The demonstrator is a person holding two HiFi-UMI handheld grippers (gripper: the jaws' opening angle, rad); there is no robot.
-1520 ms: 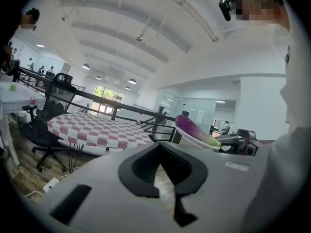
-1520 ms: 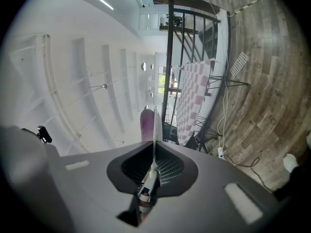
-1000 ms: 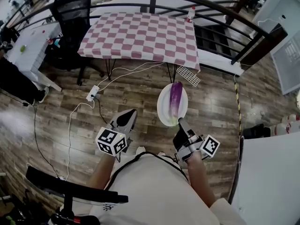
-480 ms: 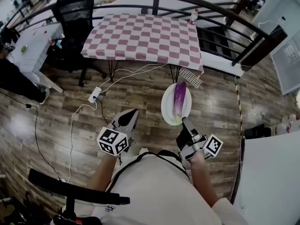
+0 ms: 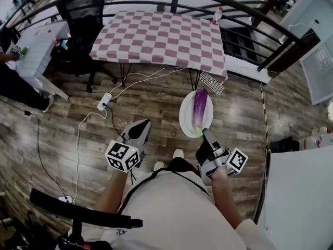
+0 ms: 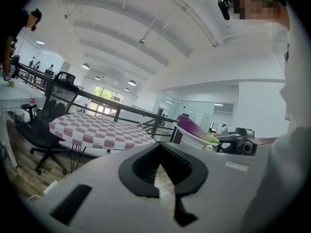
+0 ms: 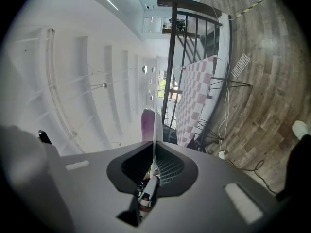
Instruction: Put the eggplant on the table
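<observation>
Open hall with a wood-plank floor [image 5: 62, 119] and a black railing [image 5: 250, 14]. Well ahead of both pairs of jaws, a table [image 5: 156, 35] under a red-and-white checked cloth. Black office chair [image 5: 78, 9] at its far-left corner.

Right gripper [image 5: 204, 134]: clamped on the near rim of a white plate [image 5: 185, 120], held out ahead of the jaws, above the floor. On that plate, lying lengthwise and pointing away from the jaws, the purple eggplant [image 5: 199, 107], green stem end nearest them.

Left gripper [image 5: 143, 125]: jaws together on nothing, tips aimed forward, off to the side of the right jaws and apart from the plate.

Looks like mid-carry: eggplant up off any surface and riding the plate, but short of the table's near edge, with bare floor between plate and cloth. Nothing set down yet.

Left to do, by this reading: close the gap to the table, then put the eggplant on the cloth. Plate and all, or slid off it: cannot tell which.
</observation>
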